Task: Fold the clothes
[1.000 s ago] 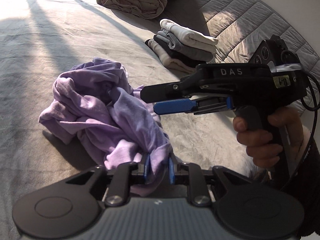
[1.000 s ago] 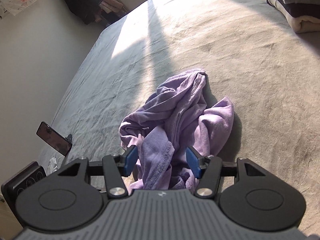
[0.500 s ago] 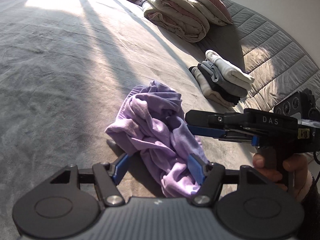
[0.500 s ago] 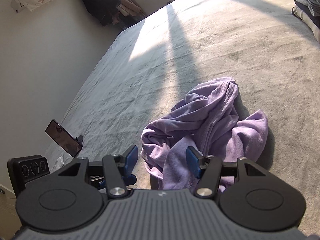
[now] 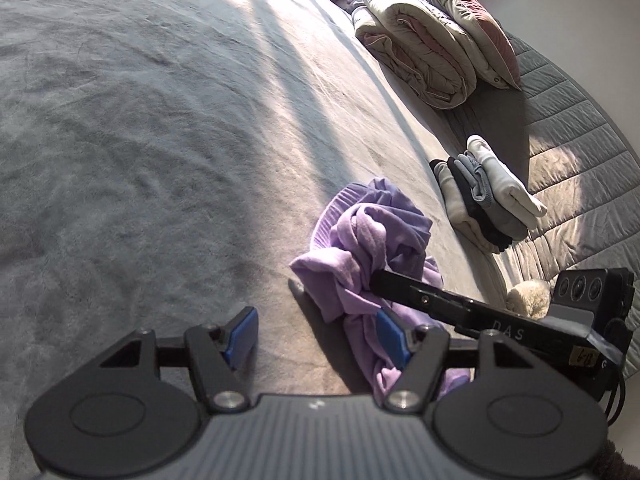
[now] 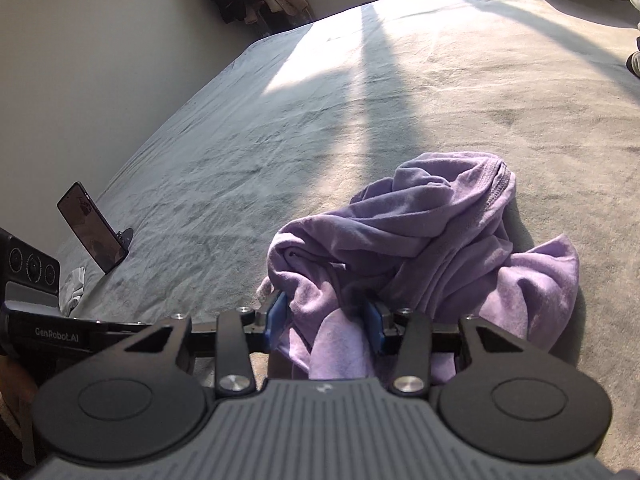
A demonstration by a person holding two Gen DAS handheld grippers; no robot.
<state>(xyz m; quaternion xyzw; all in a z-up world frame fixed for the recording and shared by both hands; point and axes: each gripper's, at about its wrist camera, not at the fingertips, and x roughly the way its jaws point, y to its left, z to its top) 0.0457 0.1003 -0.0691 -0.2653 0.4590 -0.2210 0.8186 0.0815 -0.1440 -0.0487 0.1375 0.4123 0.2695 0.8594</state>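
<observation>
Inspecting the purple garment [image 6: 432, 248], I find it crumpled in a loose heap on the grey bedspread [image 5: 140, 140], at about five o'clock from the centre of the left wrist view and just ahead of both tools. It looks light, soft and limp; I judge it will sag and drape rather than keep any shape, and its velvety nap should give the pads fair purchase.

Right claw [image 6: 326, 318]: jaws closing, with a fold of the near edge of the heap between the blue pads. I cannot confirm that the pads press on the fabric yet, so I record it as not clenched.

Left claw [image 5: 316, 338]: released, jaws standing wide. Only bedspread lies between them; the cloth sits just beside the right-hand pad [image 5: 392, 336], at three o'clock from the gap.

A stitched, ribbed edge shows at the far side of the heap, at one o'clock in the right wrist view. In my judgement a hem or seam such as that is the sound place to take hold, since a pinch in the bunched middle would lift several layers together and hide the outline. A stack of folded clothes [image 5: 488, 196] lies well apart at two o'clock.
</observation>
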